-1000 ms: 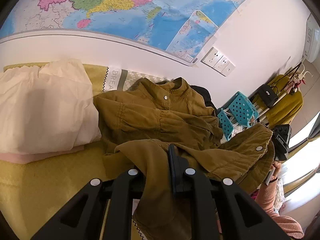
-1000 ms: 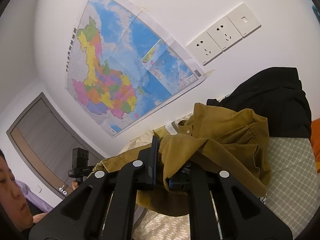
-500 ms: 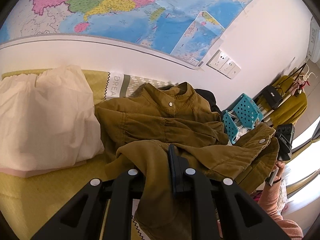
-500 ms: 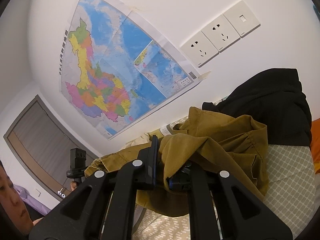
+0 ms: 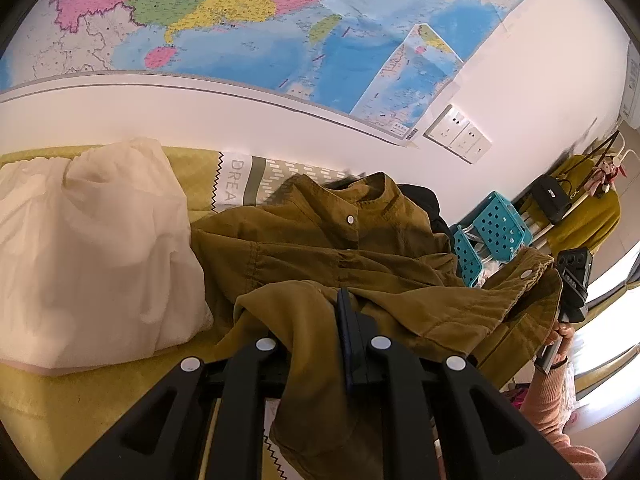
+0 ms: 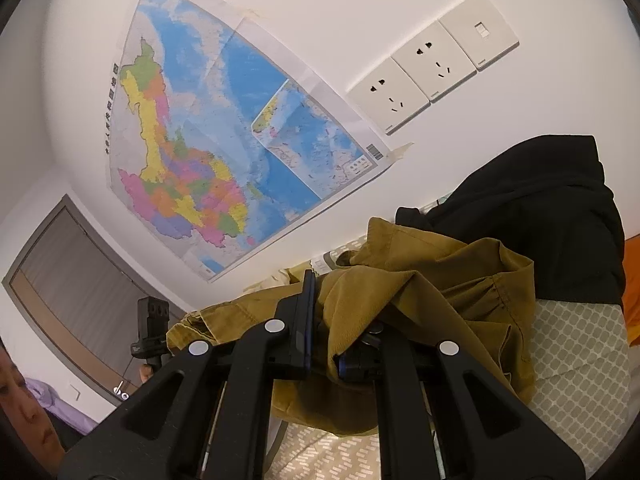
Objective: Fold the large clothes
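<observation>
Both jaws pinch the olive jacket (image 5: 328, 252), white garment (image 5: 92, 248) alongside, black garment (image 6: 532, 220) behind.

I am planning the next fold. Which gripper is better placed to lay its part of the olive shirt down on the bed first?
Probably the left gripper: it looks down on the olive shirt and bed. The right gripper faces the wall.

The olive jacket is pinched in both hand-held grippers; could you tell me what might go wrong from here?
1. Each hand-held gripper, left and right, pinches only an edge of the olive jacket, so the fabric could slip out.
2. The jacket lies against the white garment and the black garment; dragging it might disturb either.
</observation>
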### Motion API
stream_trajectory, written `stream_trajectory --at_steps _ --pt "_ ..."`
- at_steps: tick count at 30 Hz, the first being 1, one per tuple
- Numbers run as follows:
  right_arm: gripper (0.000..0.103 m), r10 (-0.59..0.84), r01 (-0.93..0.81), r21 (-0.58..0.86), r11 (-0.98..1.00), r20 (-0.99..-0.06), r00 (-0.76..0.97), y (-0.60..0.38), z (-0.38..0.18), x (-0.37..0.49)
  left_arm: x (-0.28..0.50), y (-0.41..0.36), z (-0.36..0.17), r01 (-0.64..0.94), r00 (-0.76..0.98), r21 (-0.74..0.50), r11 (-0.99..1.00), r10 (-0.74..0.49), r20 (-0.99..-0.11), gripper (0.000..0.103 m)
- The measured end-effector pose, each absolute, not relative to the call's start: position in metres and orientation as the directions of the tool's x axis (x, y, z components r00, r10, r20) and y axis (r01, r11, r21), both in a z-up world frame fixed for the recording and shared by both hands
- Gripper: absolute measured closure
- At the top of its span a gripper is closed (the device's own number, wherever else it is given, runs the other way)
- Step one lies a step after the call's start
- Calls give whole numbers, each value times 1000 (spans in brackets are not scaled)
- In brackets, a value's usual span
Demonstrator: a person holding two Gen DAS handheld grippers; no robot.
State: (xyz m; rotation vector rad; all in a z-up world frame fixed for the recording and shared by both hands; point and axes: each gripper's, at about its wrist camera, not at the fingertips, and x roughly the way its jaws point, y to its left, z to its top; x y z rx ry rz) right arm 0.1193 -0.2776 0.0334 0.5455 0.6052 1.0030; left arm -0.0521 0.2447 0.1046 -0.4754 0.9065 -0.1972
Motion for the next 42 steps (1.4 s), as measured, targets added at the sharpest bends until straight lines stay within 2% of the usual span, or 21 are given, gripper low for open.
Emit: stream_trajectory --at_steps 42 --pt "93 858 -465 736 493 -322 399 -244 7 199 30 269 46 -153 526 -480 864 -340 -780 90"
